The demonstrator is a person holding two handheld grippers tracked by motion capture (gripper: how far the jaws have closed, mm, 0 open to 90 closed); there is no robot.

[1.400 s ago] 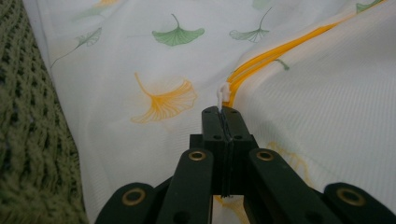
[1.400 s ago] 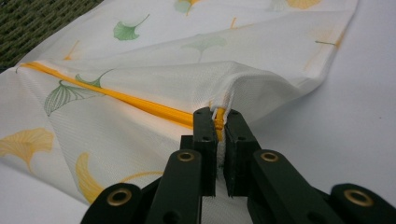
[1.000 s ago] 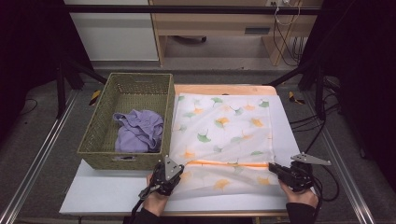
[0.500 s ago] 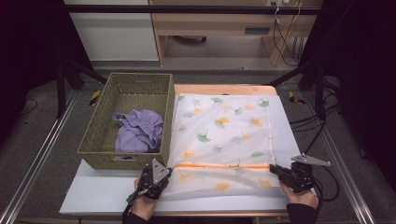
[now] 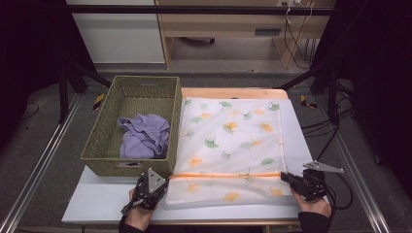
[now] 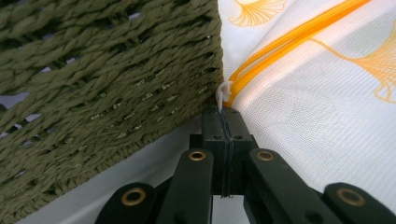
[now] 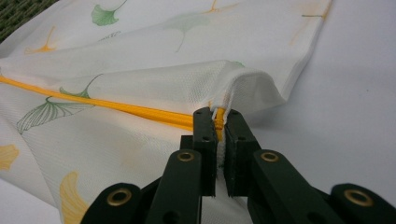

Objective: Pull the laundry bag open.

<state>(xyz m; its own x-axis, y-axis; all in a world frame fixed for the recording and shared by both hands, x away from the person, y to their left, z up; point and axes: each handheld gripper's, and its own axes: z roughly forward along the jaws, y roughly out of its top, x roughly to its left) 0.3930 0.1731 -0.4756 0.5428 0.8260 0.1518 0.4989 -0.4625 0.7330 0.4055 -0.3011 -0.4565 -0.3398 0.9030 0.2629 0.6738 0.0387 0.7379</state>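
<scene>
A white mesh bag (image 5: 228,141) printed with ginkgo leaves lies flat on the table, with an orange zipper (image 5: 228,175) running across near its front edge. My left gripper (image 5: 164,182) sits at the zipper's left end, beside the basket's front corner. In the left gripper view, the left gripper (image 6: 225,112) is shut on the small white zipper pull (image 6: 225,93). My right gripper (image 5: 284,177) is at the bag's right end. In the right gripper view, the right gripper (image 7: 217,114) is shut on the bag's edge (image 7: 252,84) where the zipper (image 7: 140,109) ends.
A green woven basket (image 5: 126,167) stands left of the bag and holds a crumpled purple cloth (image 5: 143,138). Its wall (image 6: 107,79) is close to my left jaws. The white tabletop (image 5: 97,204) is bare in front of the basket. Metal rails run along both sides.
My left gripper has moved left along the zipper line, from over the bag to its left edge by the basket corner. The right gripper has stayed where it was.
</scene>
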